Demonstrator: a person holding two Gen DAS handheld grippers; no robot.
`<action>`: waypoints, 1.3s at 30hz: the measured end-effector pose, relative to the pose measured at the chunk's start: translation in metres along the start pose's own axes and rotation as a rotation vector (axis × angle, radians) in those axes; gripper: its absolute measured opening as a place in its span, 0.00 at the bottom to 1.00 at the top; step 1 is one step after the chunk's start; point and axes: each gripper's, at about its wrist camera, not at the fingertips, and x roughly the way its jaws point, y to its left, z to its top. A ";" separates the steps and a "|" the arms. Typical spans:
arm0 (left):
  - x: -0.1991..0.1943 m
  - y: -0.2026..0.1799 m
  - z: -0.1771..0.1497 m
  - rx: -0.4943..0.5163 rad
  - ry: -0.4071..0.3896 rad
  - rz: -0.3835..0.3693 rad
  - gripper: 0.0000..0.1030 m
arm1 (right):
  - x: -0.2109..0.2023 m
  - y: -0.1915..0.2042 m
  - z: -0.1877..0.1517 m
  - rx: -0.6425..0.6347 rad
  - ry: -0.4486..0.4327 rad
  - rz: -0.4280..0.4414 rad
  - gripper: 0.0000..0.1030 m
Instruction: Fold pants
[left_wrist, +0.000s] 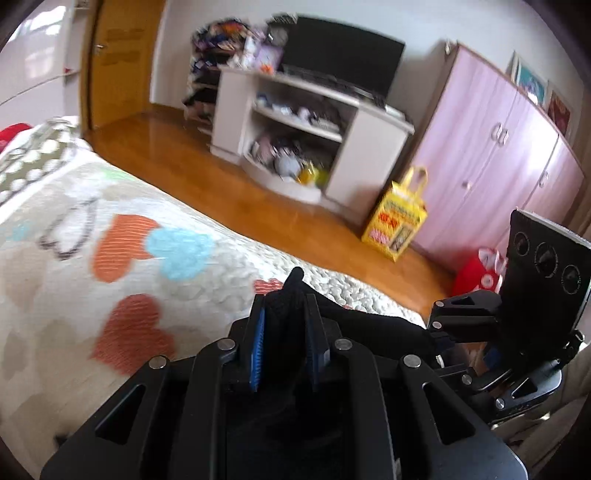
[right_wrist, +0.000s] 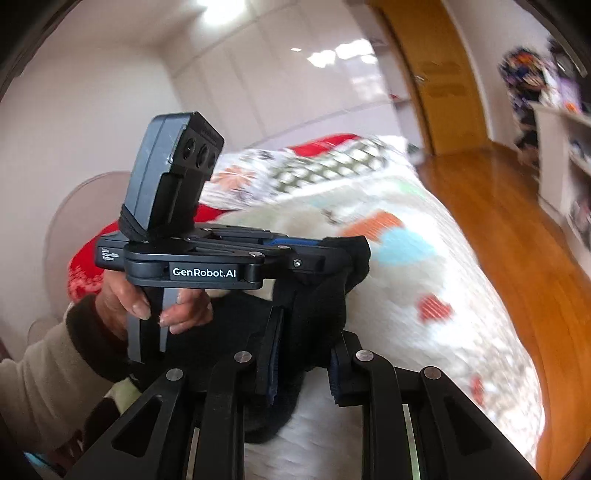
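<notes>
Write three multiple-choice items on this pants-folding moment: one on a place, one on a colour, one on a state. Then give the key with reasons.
1. Where does the yellow bag stand?
A. On the bed
B. On the wooden floor beside the pink wardrobe
C. On the TV stand's shelf

2. What colour are the pants?
A. Black
B. Red
C. Light blue

3. What is the left hand-held gripper doing?
A. Open above the quilt
B. Shut on nothing
C. Shut on the pants

Key: 1 B, the bag sits on the floor next to the wardrobe. 2 A, the cloth between the fingers is black in both views. 3 C, black fabric is pinched between its blue pads; the right hand-held gripper grips the pants too, over the heart-print quilt.
</notes>
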 end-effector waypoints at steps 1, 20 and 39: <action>-0.017 0.006 -0.005 -0.020 -0.024 0.012 0.16 | 0.005 0.013 0.004 -0.024 0.002 0.022 0.20; -0.149 0.099 -0.171 -0.541 -0.127 0.380 0.70 | 0.133 0.143 -0.059 -0.176 0.307 0.350 0.53; -0.080 0.066 -0.171 -0.518 0.028 0.395 0.23 | 0.111 0.063 -0.060 -0.181 0.273 0.038 0.59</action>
